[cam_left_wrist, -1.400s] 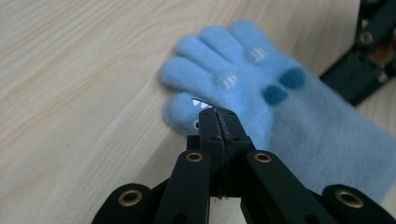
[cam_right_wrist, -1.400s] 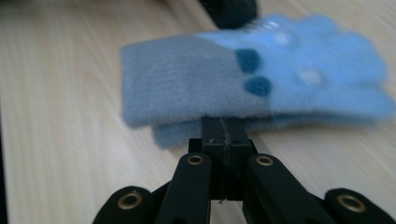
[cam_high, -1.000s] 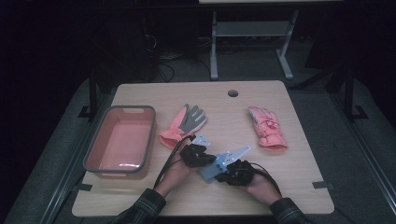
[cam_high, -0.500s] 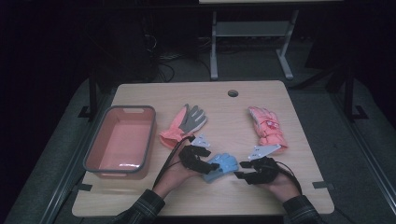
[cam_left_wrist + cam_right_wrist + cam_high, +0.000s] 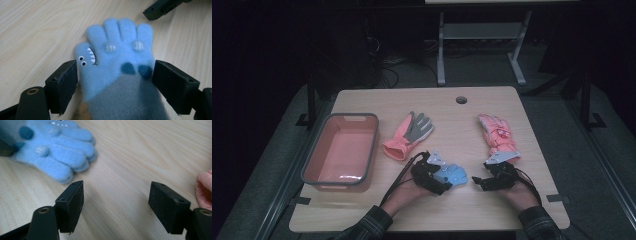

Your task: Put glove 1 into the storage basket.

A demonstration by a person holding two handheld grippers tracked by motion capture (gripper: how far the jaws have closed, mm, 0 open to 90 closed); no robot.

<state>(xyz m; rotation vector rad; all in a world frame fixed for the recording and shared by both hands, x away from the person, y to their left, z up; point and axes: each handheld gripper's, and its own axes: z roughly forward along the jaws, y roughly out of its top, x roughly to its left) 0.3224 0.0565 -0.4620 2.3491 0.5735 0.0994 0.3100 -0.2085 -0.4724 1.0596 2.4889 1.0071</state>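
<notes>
Dark floor and cables surround a pale wooden table (image 5: 472,210) in the high view; at the left of the frame a pink tub with a grey rim (image 5: 339,150) stands on it, a pink-and-grey glove (image 5: 409,134) lies just right of the tub near the centre, and a pink patterned glove (image 5: 497,135) lies at centre right; low in the frame, between the person's two hands, a small blue glove (image 5: 451,175) lies flat on the wood; the left gripper (image 5: 439,180) sits at the glove's cuff end, and the right gripper (image 5: 479,181) lies just right of the glove's fingertips, apart from it.

Wood grain runs across the left gripper view; the blue glove (image 5: 117,67) spreads up the middle of the frame with its fingers toward the top, a small toothed face printed on its thumb side; the two black jaws stand either side of the glove's body, having just been opening; the left one is at the edge of the fabric and the right one shows a sliver of gap, neither squeezing it; a black part of the other gripper (image 5: 162,8) crosses the upper right corner.

Wood again in the right gripper view; the blue glove (image 5: 55,147) lies in the upper left, clear of the jaws, which have just been opening and stand wide with bare table between them; the pink patterned glove (image 5: 205,187) edges in at the right.
</notes>
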